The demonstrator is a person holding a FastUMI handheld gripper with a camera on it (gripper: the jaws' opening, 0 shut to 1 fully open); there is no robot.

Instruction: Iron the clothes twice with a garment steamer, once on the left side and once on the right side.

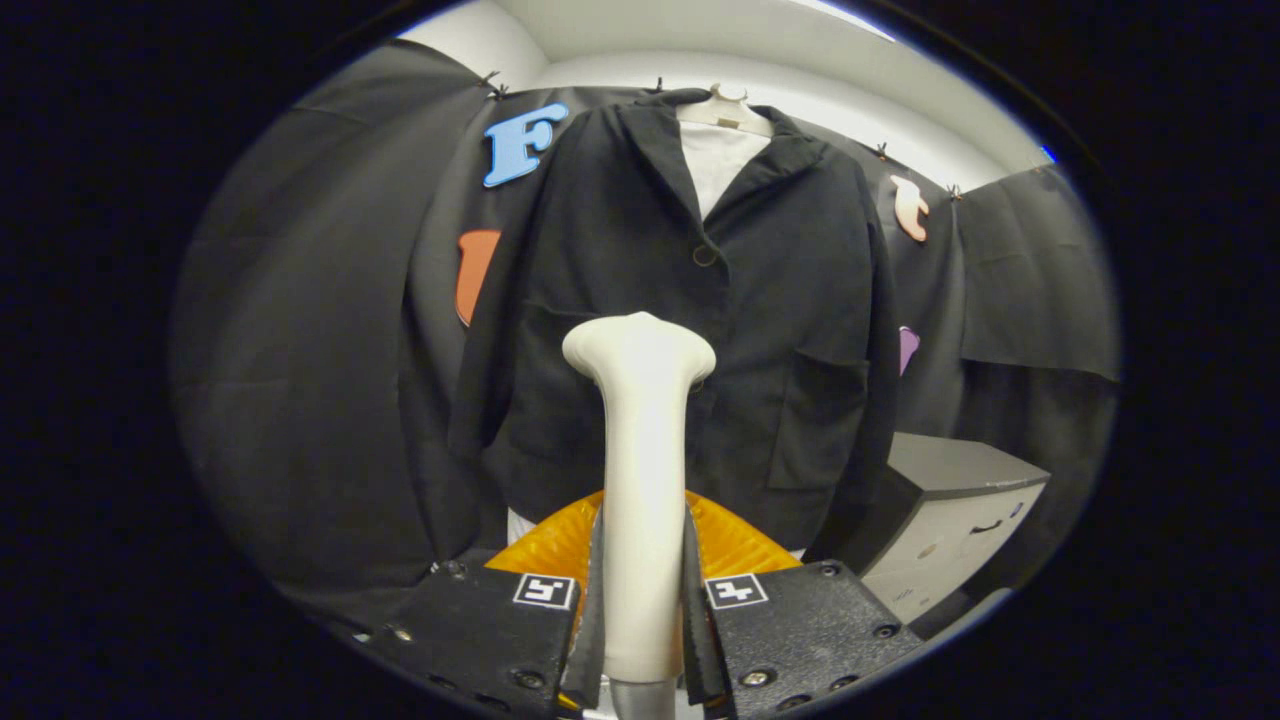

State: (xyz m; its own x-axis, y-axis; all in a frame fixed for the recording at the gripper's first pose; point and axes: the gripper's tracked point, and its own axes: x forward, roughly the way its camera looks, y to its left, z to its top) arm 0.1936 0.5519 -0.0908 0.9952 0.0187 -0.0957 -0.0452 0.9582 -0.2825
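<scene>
Now hand-held gripper [642,610] clamps steamer [640,440] upright; jacket [700,330] beyond.

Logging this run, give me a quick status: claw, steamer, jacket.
Claw shut on steamer, handle upright between fingers. Steamer head level with jacket mid-front; contact unclear. Jacket on hanger, buttoned. Orange ribbed thing behind the fingers, nothing blocking.

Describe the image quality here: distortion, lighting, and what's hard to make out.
Gripper view: fisheye bends the booth's edges outward; the cream steamer, clamped in the gripper, looms large and sharp; the dark jacket is evenly lit but its folds and pocket are low in contrast; the bright white wall above is near blown out.
</scene>
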